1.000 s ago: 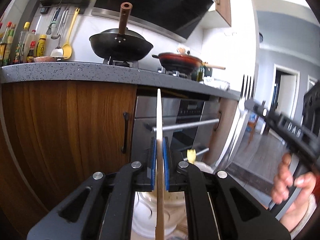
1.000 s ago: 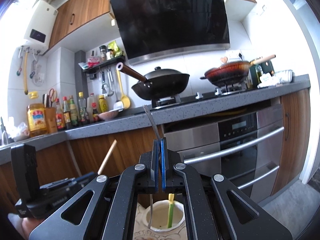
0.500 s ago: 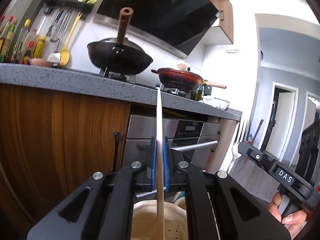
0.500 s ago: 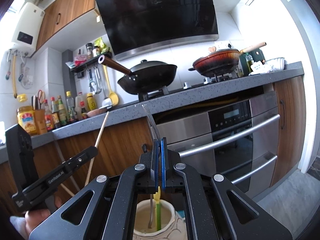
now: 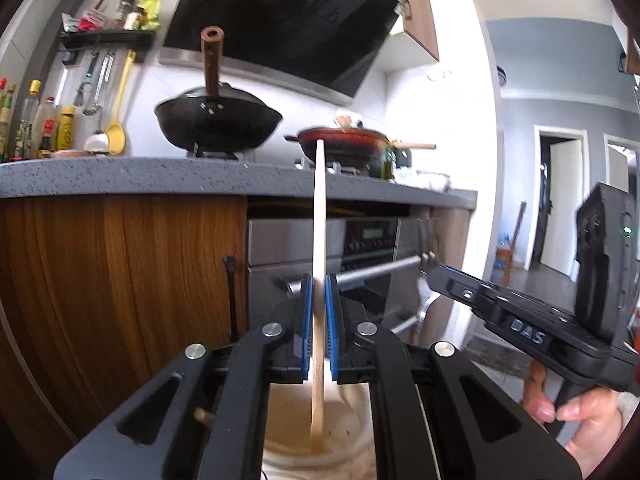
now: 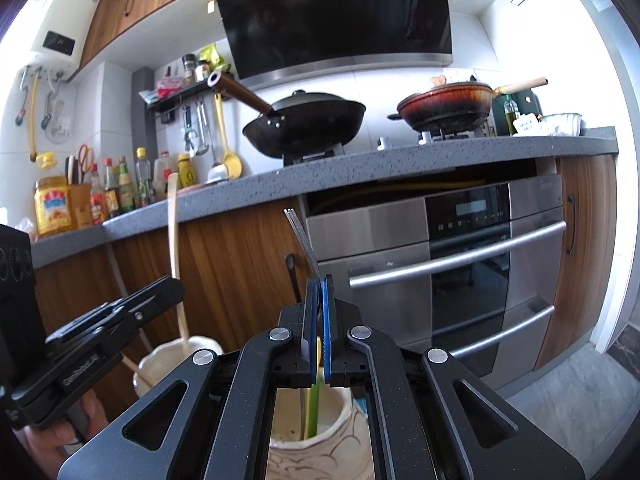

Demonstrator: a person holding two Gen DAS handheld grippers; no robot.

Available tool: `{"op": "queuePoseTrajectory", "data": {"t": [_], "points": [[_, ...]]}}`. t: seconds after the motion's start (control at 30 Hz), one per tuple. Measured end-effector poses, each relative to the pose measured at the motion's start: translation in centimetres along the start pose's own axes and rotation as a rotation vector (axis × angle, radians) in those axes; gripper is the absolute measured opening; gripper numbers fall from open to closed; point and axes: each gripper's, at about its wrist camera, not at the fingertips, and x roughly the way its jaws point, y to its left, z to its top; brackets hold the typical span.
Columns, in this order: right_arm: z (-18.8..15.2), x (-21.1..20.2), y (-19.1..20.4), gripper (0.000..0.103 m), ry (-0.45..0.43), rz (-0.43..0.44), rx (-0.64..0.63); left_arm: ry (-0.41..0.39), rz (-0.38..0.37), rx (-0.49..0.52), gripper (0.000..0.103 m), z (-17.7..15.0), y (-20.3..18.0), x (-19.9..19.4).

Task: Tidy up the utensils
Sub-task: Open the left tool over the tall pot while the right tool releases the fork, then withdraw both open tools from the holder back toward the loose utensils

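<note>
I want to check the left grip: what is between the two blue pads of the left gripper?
In the left wrist view, the left gripper holds a pale wooden utensil between its blue pads, above a cream ceramic holder.

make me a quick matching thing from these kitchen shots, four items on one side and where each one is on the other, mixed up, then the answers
Items
1. wooden utensil
2. fork
3. black wok
4. yellow ladle

Places
A. hanging from the wall rack
B. between the left gripper's pads, lower end in a cream holder
C. on the stove burner, lid on
D. clamped in the right gripper, tines up, above a patterned jar

Pairs: 1-B, 2-D, 3-C, 4-A
</note>
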Motion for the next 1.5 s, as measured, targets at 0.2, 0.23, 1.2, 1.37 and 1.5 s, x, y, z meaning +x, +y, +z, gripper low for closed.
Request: {"op": "queuePoseTrajectory", "data": {"t": [0.2, 0.23, 1.2, 1.37, 1.5], "points": [[-0.9, 0.8, -0.4, 0.003, 0.055, -0.005, 0.002, 0.036, -0.014, -0.010, 0.006, -0.6, 0.1, -0.4], [-1.0, 0.9, -0.6, 0.003, 0.063, -0.004, 0.009, 0.042, -0.016, -0.012, 0.006, -0.6, 0.2, -0.4], [-1.7, -2.6, -2.0, 0.079, 0.056, 0.028, 0.110, -0.056, 0.103, -0.077, 0.088, 1.0, 2.2, -6.4], [-2.4, -4.5, -0.6, 0.095, 0.046, 0.040, 0.070, -0.014, 0.124, -0.127, 0.093, -0.4, 3.1, -8.1], [-3.2, -5.5, 0.1, 0.098, 0.053, 0.042, 0.047, 0.034, 0.139, -0.129, 0.095, -1.9, 3.0, -9.2]]}}
